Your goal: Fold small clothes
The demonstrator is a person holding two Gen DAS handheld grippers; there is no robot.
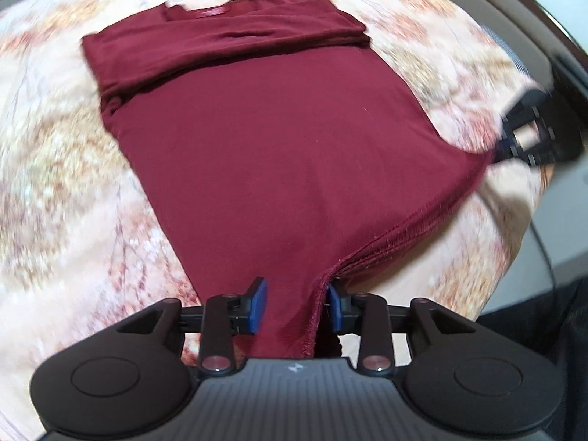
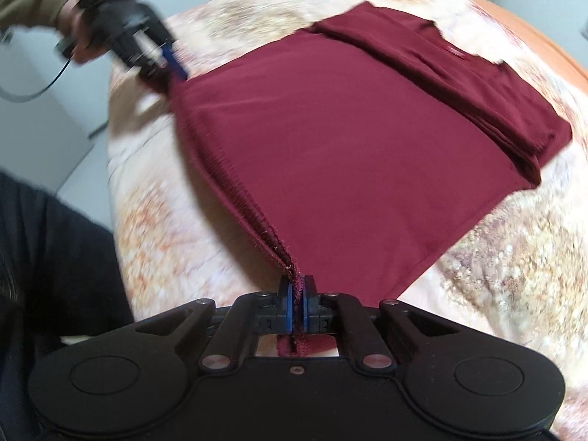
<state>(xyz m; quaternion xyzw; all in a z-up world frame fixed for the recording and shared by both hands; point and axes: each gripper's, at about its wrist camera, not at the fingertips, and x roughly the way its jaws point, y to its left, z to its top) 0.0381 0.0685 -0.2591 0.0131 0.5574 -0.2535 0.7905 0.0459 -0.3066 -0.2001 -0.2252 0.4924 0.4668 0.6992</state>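
Note:
A dark red shirt (image 1: pixel 279 139) lies on a floral cloth, its sleeves folded across the top by the collar. It also shows in the right wrist view (image 2: pixel 360 139). My left gripper (image 1: pixel 296 303) has its blue pads apart, with the shirt's bottom hem corner lying between them. My right gripper (image 2: pixel 297 303) is shut on the other hem corner and lifts it. Each gripper shows in the other view, the right one (image 1: pixel 514 143) and the left one (image 2: pixel 161 62), at the hem's far ends.
The floral cloth (image 1: pixel 66 169) covers a rounded surface that drops off near me. A dark trouser leg (image 2: pixel 47 264) is at the near edge. An orange edge (image 2: pixel 544 36) shows beyond the cloth. A cable (image 2: pixel 33 88) hangs from the left gripper.

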